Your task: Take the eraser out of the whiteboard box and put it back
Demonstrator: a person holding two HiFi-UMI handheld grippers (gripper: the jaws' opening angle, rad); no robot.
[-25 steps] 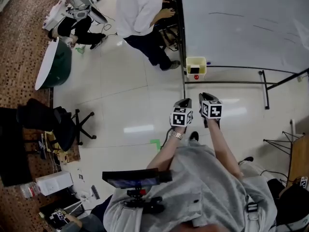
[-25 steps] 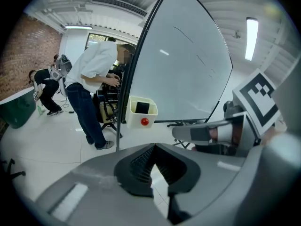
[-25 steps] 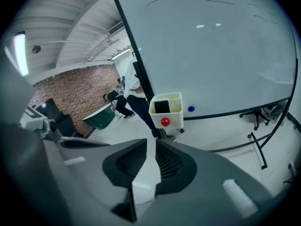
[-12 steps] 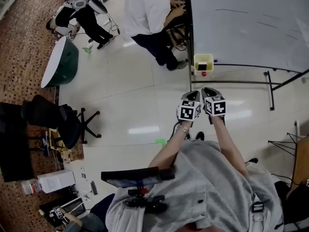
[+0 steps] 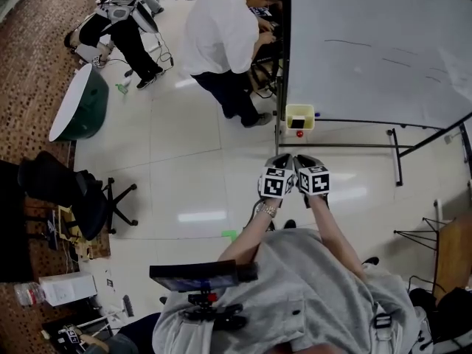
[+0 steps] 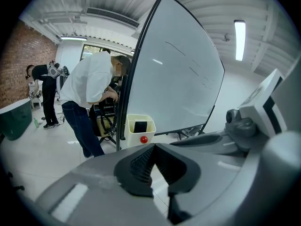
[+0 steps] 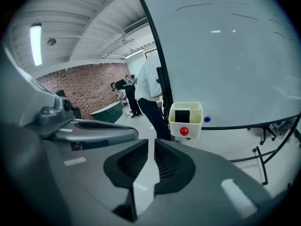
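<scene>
The cream whiteboard box (image 5: pixel 299 116) hangs at the lower left corner of the whiteboard (image 5: pixel 369 43). A black eraser (image 6: pixel 140 126) stands inside it, and a red round magnet (image 6: pixel 144 139) sits on its front. My left gripper (image 5: pixel 280 161) and right gripper (image 5: pixel 303 160) are side by side in the air, well short of the box and pointing at it. In the left gripper view the left gripper (image 6: pixel 154 147) is shut and holds nothing. The right gripper (image 7: pixel 151 147) is also shut and empty, with the box (image 7: pixel 185 120) and eraser (image 7: pixel 182 115) straight ahead of it.
A person in a white shirt (image 5: pixel 221 28) bends over just left of the whiteboard's edge. The board's black stand legs (image 5: pixel 394 157) spread over the floor. A green round tub (image 5: pixel 74 105) and a black office chair (image 5: pixel 74 190) stand far left. A blue magnet (image 7: pixel 207 119) sits beside the box.
The two grippers have drawn closer together and now sit side by side. The view has shifted, so more of the person in white shows.
</scene>
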